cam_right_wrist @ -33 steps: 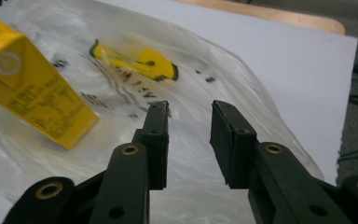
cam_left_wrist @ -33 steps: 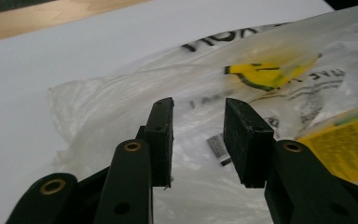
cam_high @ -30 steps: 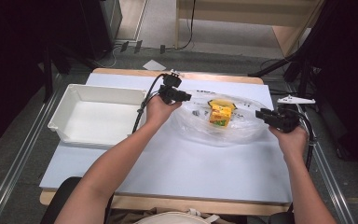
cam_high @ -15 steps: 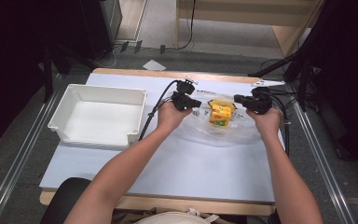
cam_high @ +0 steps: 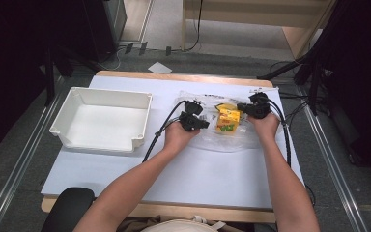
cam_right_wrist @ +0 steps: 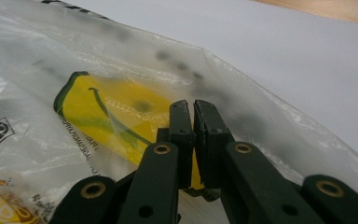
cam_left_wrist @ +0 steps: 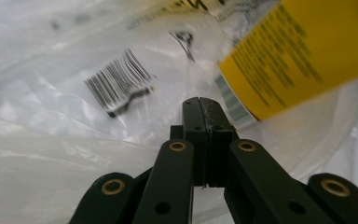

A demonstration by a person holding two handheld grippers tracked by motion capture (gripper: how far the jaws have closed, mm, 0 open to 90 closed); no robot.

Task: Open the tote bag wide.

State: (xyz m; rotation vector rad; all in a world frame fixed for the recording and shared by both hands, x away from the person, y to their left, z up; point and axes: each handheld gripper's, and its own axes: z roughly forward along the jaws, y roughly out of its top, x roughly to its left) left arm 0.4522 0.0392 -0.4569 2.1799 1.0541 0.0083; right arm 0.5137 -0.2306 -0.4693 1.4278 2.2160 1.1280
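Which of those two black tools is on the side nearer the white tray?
The left tool, held to the left of the yellow box in its clear plastic bag. The right tool is beyond the box, farther from the white tray.

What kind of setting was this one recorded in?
Probably a lab or studio data-collection station, not a home: a white-topped table ringed by dark curtains, cables trailing over bare floor, and staged props, namely an empty white bin and a clear plastic bag with yellow cartons inside.

One bag [cam_high: 232,133]; one carton [cam_high: 227,119] — one bin [cam_high: 101,121]
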